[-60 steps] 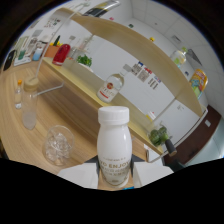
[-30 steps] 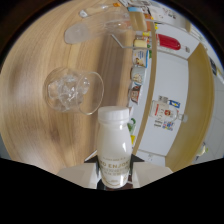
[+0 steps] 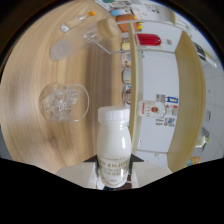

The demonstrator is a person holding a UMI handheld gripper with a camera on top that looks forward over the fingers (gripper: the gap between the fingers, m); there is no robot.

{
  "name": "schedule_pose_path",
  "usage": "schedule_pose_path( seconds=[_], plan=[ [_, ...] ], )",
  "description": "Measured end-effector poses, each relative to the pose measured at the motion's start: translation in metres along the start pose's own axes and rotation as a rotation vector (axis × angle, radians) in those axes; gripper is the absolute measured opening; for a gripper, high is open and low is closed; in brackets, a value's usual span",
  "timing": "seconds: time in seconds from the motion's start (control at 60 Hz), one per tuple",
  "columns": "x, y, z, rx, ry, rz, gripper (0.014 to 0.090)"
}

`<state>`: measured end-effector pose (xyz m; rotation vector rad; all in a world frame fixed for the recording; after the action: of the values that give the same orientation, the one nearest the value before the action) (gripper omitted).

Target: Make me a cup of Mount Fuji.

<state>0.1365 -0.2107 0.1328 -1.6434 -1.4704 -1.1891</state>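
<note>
A white milk bottle [image 3: 113,145] with a white cap is held upright between the two fingers of the gripper [image 3: 113,172], which are closed against its lower sides; the finger tips are largely hidden behind the bottle and cut off by the dark edge below. On the bottle's label the word "ENJOY" can be read, while the smaller lines beneath it cannot be made out. Beyond the bottle, a clear glass filled with ice cubes [image 3: 63,102] is seen from above on the wooden counter [image 3: 35,60]. Farther off, a clear plastic measuring cup [image 3: 80,41] lies near a small spoon [image 3: 72,23]. Past the counter edge, labelled packages [image 3: 159,109] are seen on a white shelf, their print too small to read.
</note>
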Motion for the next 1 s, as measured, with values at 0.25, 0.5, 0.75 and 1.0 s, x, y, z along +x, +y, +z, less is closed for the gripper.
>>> schedule_pose_path(
  seconds=[0.25,0.5,0.75,1.0],
  plan=[
    [0.027,-0.022,-0.025,0.279,-0.066,0.897,0.0488],
    [-0.017,-0.015,0.007,0.291,-0.191,1.434,0.0486],
    [-0.062,-0.016,0.036,0.294,-0.289,1.531,0.0487],
    [-0.080,-0.010,0.036,0.296,-0.358,1.515,0.0503]
  ],
)
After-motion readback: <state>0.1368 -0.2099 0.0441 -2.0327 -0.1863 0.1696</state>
